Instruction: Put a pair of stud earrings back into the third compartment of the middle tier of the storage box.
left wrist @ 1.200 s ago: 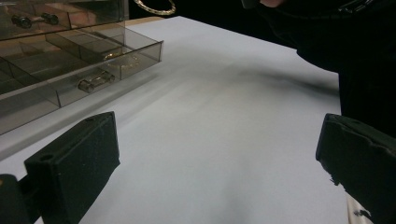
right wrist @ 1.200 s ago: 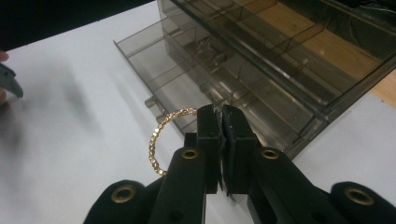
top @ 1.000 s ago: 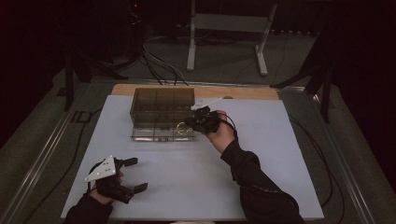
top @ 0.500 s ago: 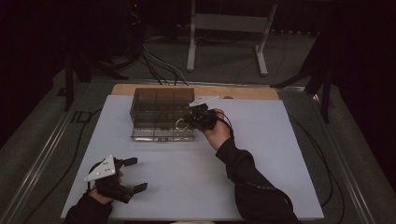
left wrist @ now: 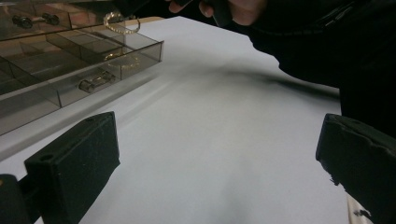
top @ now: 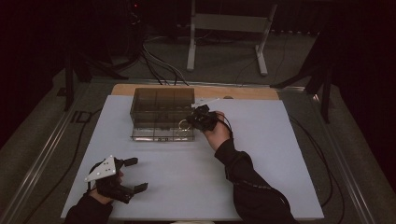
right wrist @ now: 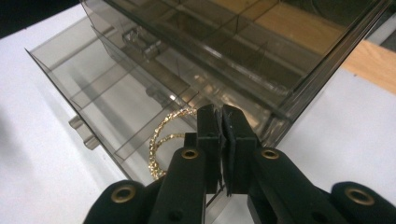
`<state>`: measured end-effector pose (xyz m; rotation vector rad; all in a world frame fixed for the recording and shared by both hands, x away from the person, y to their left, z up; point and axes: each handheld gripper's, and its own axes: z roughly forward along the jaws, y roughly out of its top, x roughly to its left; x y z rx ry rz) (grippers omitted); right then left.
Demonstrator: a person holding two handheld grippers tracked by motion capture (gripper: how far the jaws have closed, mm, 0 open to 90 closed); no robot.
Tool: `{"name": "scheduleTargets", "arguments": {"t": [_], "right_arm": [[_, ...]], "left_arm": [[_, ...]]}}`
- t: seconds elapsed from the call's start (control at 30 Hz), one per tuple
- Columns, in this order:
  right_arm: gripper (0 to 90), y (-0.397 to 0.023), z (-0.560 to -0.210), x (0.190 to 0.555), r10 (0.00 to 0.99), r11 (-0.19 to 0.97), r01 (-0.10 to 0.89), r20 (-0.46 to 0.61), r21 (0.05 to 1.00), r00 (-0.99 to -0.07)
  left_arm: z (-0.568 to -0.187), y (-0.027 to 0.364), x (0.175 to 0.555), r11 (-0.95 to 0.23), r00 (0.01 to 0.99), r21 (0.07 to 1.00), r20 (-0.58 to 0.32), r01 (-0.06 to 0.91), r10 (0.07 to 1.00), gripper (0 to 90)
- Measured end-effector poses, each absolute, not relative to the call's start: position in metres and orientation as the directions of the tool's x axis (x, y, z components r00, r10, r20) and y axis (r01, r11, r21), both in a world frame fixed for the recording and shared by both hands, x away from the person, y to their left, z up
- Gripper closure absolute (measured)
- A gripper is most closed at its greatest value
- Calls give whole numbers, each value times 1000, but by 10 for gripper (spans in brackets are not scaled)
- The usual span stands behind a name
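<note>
A smoky clear organiser box stands at the back of the white table, with its bottom drawer pulled out toward me. My right gripper hovers at the drawer's right end, shut on a gold bracelet. From the right gripper view the pads are pressed together, and the bracelet hangs to their left over a drawer compartment. My left gripper rests open near the table's front left, nothing between its jaws. It sees the bracelet dangling above the drawer.
Small metal pieces lie in a front compartment of the drawer. The person's right sleeve crosses the table's middle right. A wooden strip runs behind the white mat, with cables and a metal stand on the floor beyond.
The right hand has moved a little left and down with the bracelet, closer over the open drawer. The left gripper has stayed where it was.
</note>
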<state>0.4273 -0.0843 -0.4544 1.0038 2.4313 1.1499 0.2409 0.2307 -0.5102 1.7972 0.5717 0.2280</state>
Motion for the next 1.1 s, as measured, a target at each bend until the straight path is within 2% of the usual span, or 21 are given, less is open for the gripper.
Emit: {"name": "scheduleTargets", "arguments": {"t": [0.7,0.83,0.87,0.9,0.93,1.0,1.03,1.1], "right_arm": [[858,-82,-475,426,682,477,491,46,729,-730],[674,-83,-472,425,676,458,497,74,737,-733],[674,-83,-472,425,676,458,497,74,737,-733],[637,-84,-471,424,674,454,488,71,745,-735],[556,-85,-464,421,663,435,479,88,762,-743],[529,-86,-462,420,661,426,477,96,768,-744],[474,-87,-458,418,653,406,477,117,779,-748],[459,-87,-456,417,651,400,471,118,786,-750]], "left_arm": [[-511,230,241,-204,861,942,-138,267,490,5],[-511,231,241,-202,860,942,-139,268,491,5],[-511,231,241,-202,860,942,-139,268,491,5],[-511,231,241,-202,860,942,-139,268,491,5],[-511,231,241,-202,860,942,-139,268,491,6],[-511,230,241,-203,860,942,-139,268,491,5],[-511,230,241,-203,860,942,-139,268,491,5],[-511,230,241,-202,860,942,-139,267,491,5]]}}
